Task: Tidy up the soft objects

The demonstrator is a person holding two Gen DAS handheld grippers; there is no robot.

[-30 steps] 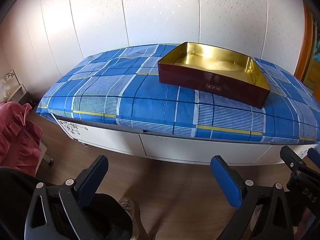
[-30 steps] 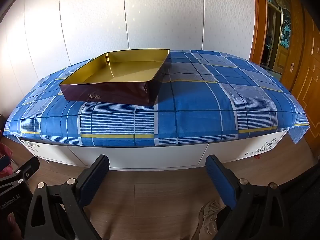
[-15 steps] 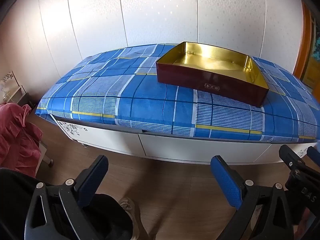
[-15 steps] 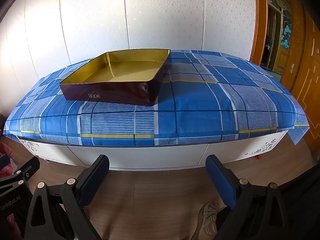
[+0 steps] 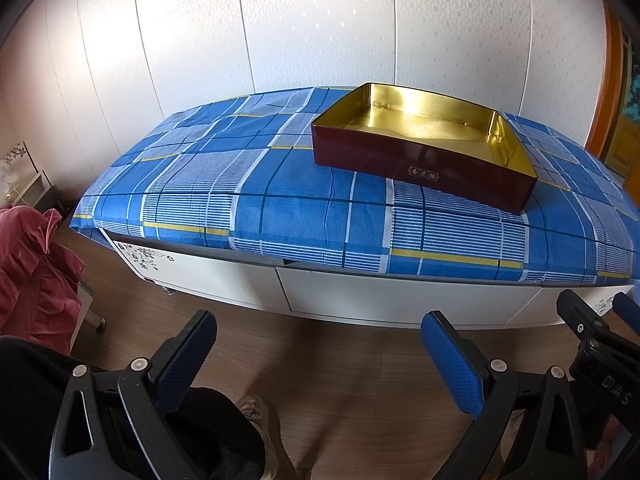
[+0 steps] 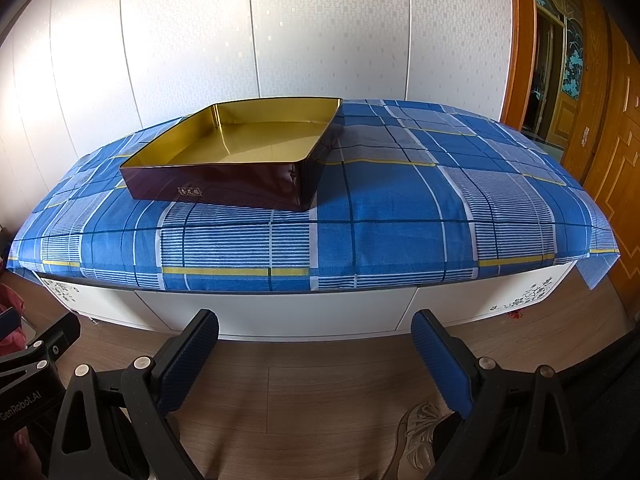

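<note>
Both grippers, left gripper (image 5: 318,354) and right gripper (image 6: 315,354), wide, empty; tin (image 6: 224,192) mid-cloth (image 6: 400,220).

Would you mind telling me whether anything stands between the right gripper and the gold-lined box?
Nothing visible does: the right gripper is open over bare floor, and only plaid cloth lies before the box.

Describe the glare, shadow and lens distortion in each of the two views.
Left wrist view: sunlight glares off the gold inside of the tin box and washes out the wall at upper left; the fisheye bows the cabinet edge. Right wrist view: the box throws a shadow rightward onto the plaid cloth; corners vignette black.
</note>
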